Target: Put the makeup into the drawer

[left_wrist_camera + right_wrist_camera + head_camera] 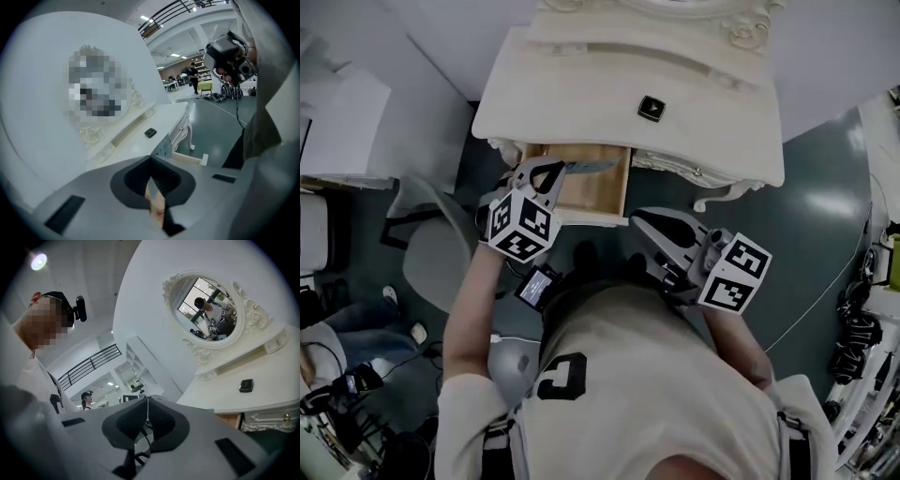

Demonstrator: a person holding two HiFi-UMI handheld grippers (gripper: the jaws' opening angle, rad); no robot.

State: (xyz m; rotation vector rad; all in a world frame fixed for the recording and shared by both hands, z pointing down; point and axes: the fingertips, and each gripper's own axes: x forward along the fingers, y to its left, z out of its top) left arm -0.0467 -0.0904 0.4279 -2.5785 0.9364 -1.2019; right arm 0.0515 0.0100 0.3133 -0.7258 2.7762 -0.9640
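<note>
A white dressing table (581, 94) has its wooden drawer (586, 187) pulled open. My left gripper (564, 170) is over the drawer's near left side, shut on a thin flat makeup packet (592, 168) that sticks out past the tips. In the left gripper view the packet (163, 146) stands edge-on between the closed jaws of that gripper (151, 160). My right gripper (640, 217) hovers in front of the table, right of the drawer, shut with nothing in it (148, 400). A small black compact (652, 108) lies on the tabletop.
An oval mirror (208, 310) with a carved frame stands at the back of the table. A grey chair (431, 253) is on the floor at the left. Cables and gear (853, 347) lie along the right wall.
</note>
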